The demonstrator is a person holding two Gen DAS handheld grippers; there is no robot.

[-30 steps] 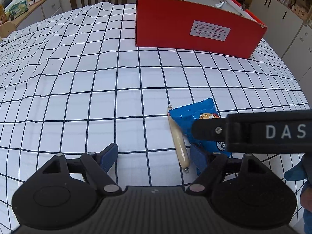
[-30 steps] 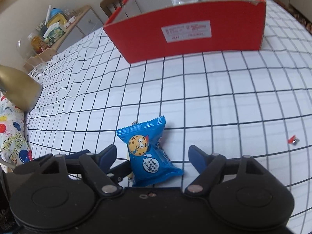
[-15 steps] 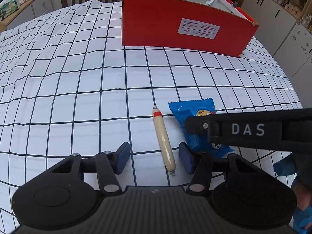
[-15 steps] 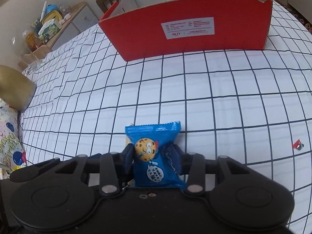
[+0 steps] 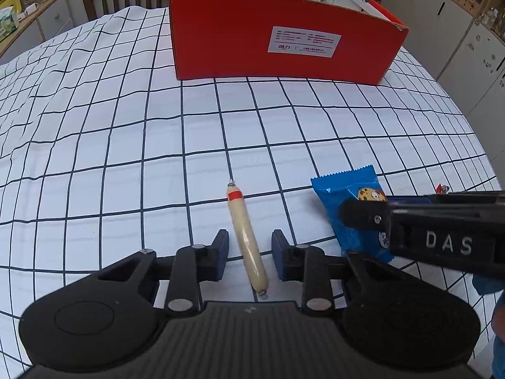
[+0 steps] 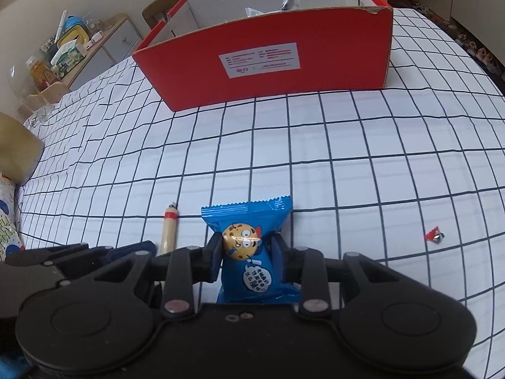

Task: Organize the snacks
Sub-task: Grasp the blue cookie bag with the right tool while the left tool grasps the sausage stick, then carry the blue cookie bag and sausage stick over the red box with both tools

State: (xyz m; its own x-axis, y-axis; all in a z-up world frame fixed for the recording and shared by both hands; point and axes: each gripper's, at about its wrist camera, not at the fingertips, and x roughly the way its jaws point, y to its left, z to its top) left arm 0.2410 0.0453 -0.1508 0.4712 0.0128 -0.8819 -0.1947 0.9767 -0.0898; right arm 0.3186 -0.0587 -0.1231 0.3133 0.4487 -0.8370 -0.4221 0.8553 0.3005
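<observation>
Since a second ago both sets of jaws have been closing. The left gripper (image 5: 249,255) has narrowed from wide apart to a slim gap around the pale, tube-shaped sausage stick with a red band near its tip (image 5: 246,240), which earlier lay off toward its right finger and now sits between the two. Bare cloth shows on either side of the stick, so the blue pads (image 5: 221,252) flank it without pressing: not yet clenched on it. The right gripper (image 6: 247,259) has drawn in onto the blue crinkle-edged cookie packet with a cartoon cookie face (image 6: 249,252), and its pads pinch the packet's waist, grasping it.

Both snacks lie on the white cloth with a dark grid (image 5: 126,164). The stick's long axis runs from about 6 o'clock to 12 o'clock in the left wrist view, along the fingers and leaning slightly left at the far end, so the closing direction crosses it squarely. The open red cardboard box with a white label (image 5: 284,41) stands at 12 o'clock, well apart from both grippers.

The stick's near end vanishes under the gripper body. The right gripper's arm covers much of the packet in the left view. Inside the box only a silvery wrapper corner (image 6: 288,0) shows. A small red scrap (image 6: 434,237) at 3 o'clock is too small to identify.
</observation>
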